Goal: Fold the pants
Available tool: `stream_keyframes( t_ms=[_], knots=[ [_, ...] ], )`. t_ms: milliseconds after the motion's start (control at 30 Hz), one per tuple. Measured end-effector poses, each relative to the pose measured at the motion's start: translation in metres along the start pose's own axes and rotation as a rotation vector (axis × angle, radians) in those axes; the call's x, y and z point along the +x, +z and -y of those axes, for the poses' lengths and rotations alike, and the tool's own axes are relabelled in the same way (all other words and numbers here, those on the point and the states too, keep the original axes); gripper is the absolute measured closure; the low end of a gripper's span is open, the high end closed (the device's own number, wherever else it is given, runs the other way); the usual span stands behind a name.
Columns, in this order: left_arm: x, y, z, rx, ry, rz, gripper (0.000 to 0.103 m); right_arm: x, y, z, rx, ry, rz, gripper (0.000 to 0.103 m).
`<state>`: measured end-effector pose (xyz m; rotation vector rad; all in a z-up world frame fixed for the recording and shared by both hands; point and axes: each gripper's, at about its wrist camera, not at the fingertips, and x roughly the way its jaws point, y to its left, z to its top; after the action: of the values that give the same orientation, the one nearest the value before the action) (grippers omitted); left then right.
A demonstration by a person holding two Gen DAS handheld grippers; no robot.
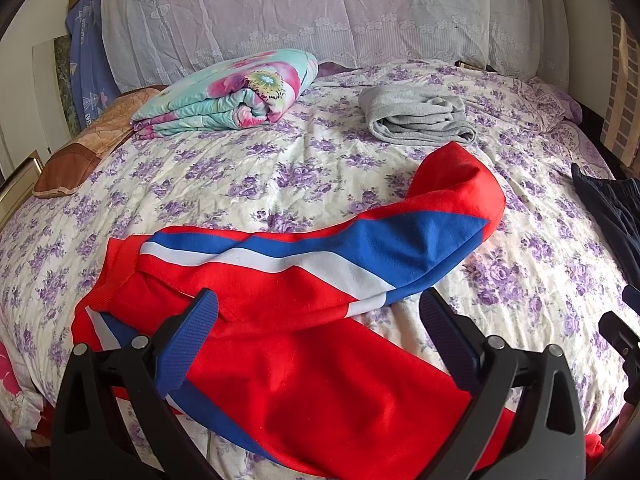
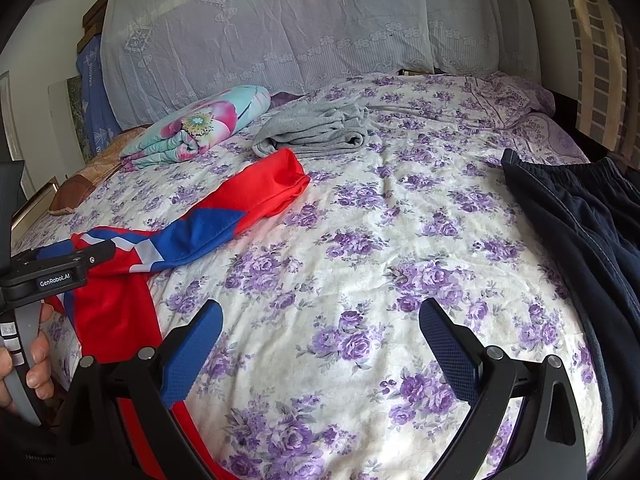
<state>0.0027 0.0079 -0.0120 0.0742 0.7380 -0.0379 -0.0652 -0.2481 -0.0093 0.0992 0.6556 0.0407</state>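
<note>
Red pants [image 1: 304,344] with blue and white stripes lie loosely spread on the bed, one leg bent toward the back right. My left gripper [image 1: 320,304] hovers open over their near part, nothing between its fingers. In the right wrist view the same red pants [image 2: 256,196] stretch along the left side. My right gripper [image 2: 320,314] is open above bare sheet, to the right of the pants. The left gripper's body [image 2: 52,268] shows at the left edge, held by a hand [image 2: 36,364].
The bed has a purple-flowered sheet [image 2: 380,240]. Folded grey pants [image 1: 416,118] and a folded floral quilt [image 1: 228,96] lie at the back. Dark navy pants [image 2: 580,216] lie at the right edge. A brown pillow [image 1: 80,152] sits far left; a lace cover [image 1: 304,8] hangs behind.
</note>
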Motion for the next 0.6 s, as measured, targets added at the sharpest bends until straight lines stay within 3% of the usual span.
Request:
stream_keyframes(
  t_ms=[600],
  knots=[
    [0.0060,-0.0056,-0.0013,-0.006,-0.004,-0.013,0.005,0.0012,0.0003,0.0004,0.002,0.000,-0.003,0.004]
  ],
)
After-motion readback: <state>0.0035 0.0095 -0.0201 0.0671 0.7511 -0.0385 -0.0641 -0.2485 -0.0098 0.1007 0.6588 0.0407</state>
